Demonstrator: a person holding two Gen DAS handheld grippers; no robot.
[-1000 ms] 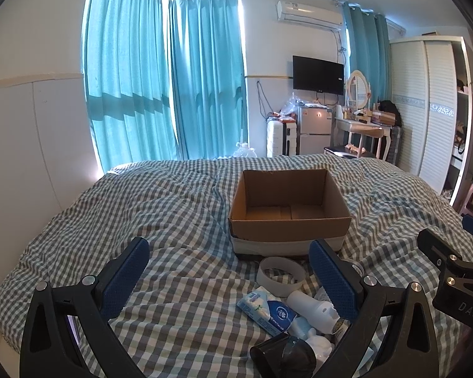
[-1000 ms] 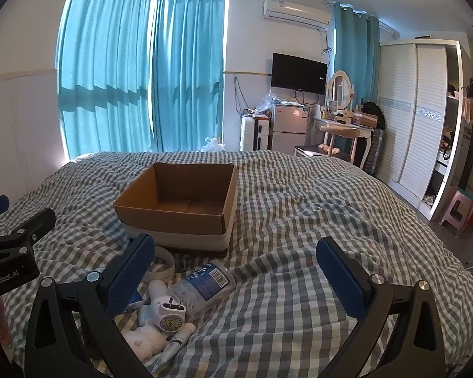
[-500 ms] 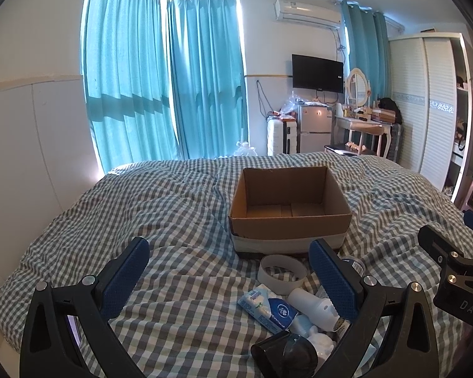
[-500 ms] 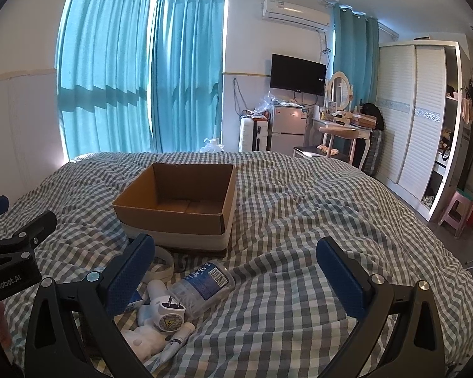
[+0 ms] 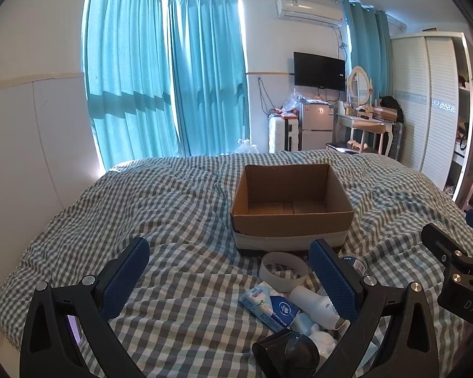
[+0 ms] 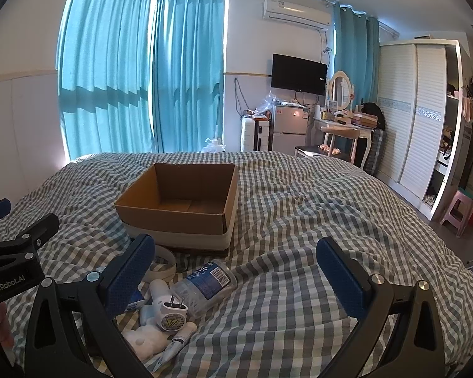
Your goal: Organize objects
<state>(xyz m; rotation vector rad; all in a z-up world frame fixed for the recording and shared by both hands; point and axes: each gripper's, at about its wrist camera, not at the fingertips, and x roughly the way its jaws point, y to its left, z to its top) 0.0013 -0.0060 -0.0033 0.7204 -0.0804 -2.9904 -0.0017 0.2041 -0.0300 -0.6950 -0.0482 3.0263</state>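
Observation:
An empty open cardboard box sits on the checked bed. In front of it lies a pile: a white tape ring, a tissue pack, a white plug adapter, a clear water bottle, a white figurine, a small tube and a black cup. My left gripper is open above the bed, left of the pile. My right gripper is open, with the pile at its left finger.
The checked duvet covers the whole bed. A white wall panel runs along the left. Curtains, a fridge, a dressing table, a wardrobe and a pink stool stand beyond the bed.
Both grippers have shifted very slightly; the view has barely changed. No object has moved and both grippers stay open.

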